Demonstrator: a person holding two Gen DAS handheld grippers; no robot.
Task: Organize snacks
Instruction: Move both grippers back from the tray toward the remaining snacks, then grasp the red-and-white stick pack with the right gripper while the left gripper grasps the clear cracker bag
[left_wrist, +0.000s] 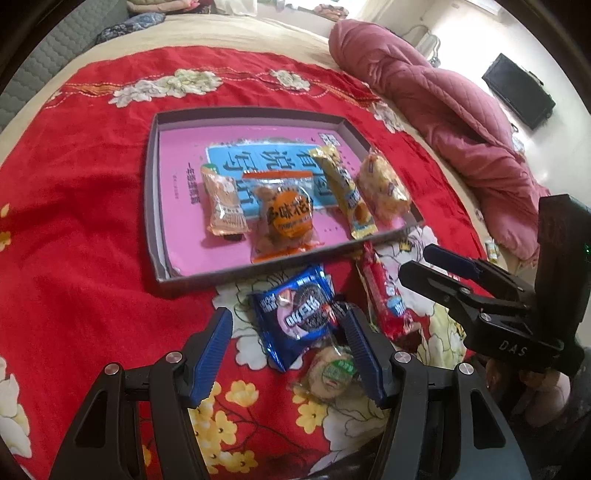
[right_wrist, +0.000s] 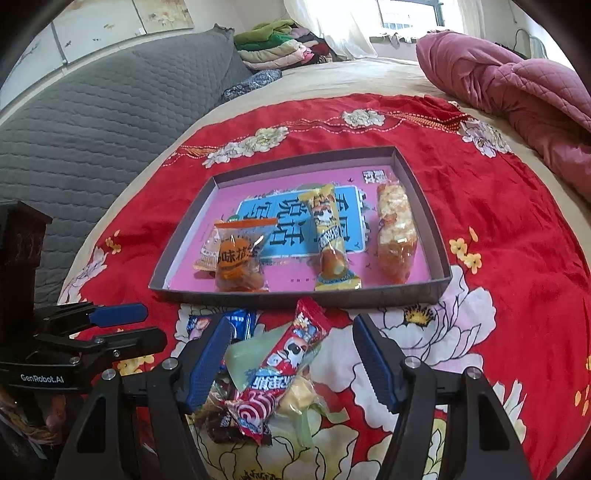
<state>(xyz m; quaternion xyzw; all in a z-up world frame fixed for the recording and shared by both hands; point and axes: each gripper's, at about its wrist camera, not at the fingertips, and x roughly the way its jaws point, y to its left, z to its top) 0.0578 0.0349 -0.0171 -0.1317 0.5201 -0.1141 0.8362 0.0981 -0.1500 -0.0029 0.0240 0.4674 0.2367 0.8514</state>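
A grey shallow tray (left_wrist: 154, 192) (right_wrist: 295, 300) with a pink book inside holds several wrapped snacks: an orange round-label packet (left_wrist: 286, 218) (right_wrist: 238, 264), a yellow bar (left_wrist: 349, 192) (right_wrist: 328, 236) and a rice-cake packet (left_wrist: 384, 188) (right_wrist: 395, 232). In front of it on the red cloth lie a blue cookie packet (left_wrist: 295, 317) (right_wrist: 238, 321), a red bar (left_wrist: 384, 295) (right_wrist: 280, 373) and a clear packet with a green label (left_wrist: 332, 373). My left gripper (left_wrist: 288, 314) (right_wrist: 155, 325) stands open around the blue packet. My right gripper (right_wrist: 292, 321) (left_wrist: 417, 263) stands open over the red bar.
A pale yellow packet (right_wrist: 299, 398) and a dark wrapper (right_wrist: 218, 421) lie under the red bar. A pink quilt (left_wrist: 436, 110) (right_wrist: 517, 85) is bunched at the right, a grey quilted headboard (right_wrist: 92, 129) rises at the left, and folded clothes (right_wrist: 273, 44) sit beyond the bed.
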